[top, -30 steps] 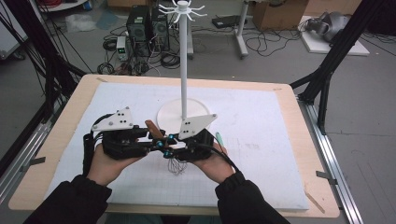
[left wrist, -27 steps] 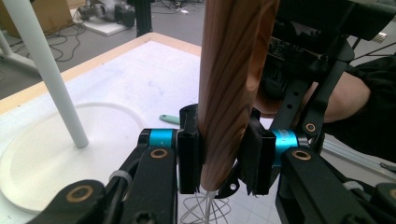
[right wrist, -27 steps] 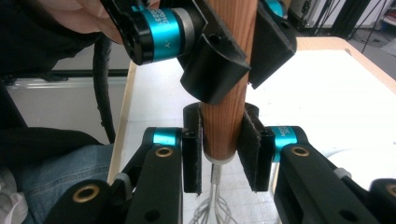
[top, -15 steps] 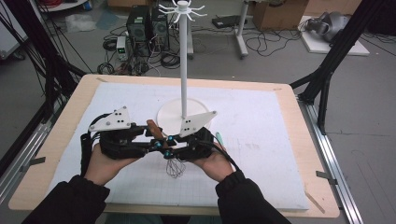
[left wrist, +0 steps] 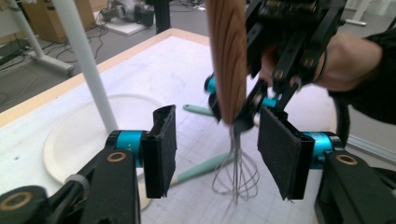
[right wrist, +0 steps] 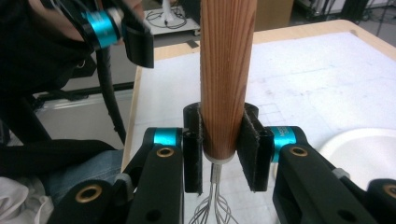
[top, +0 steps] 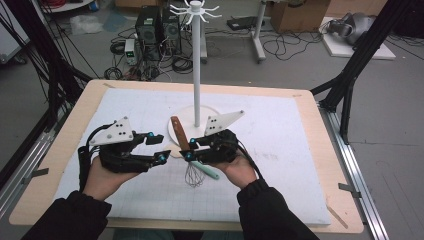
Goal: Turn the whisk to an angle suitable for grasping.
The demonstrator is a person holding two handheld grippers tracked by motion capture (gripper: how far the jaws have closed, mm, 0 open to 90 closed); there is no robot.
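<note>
High view: the right gripper [top: 188, 150] pinches the wooden handle of a whisk [top: 178, 132]; the handle rises tilted, up and to the left, and the wire loops [top: 194, 176] hang below, just over the white mat [top: 280, 150] on the table [top: 320, 125]. A mint-green utensil [top: 207, 171] lies on the mat under the right hand. The left gripper [top: 159, 146] sits just left of the whisk, fingers spread and clear of the handle; they have just been opening. Behind both stands a white hook stand [top: 196, 60] on a round base. No writing can be read here.

Left gripper view: the two black fingers [left wrist: 161, 151] stand apart with nothing pressed between them. The whisk handle [left wrist: 227, 56] hangs beyond, held by the other gripper [left wrist: 247, 109], with the wires [left wrist: 236, 175] over the gridded mat.

Right gripper view: both pads [right wrist: 254, 149] clamp the lower end of the wooden handle [right wrist: 226, 70]. Small lettering on the blue collar [right wrist: 282, 137] is too blurred to read.
</note>
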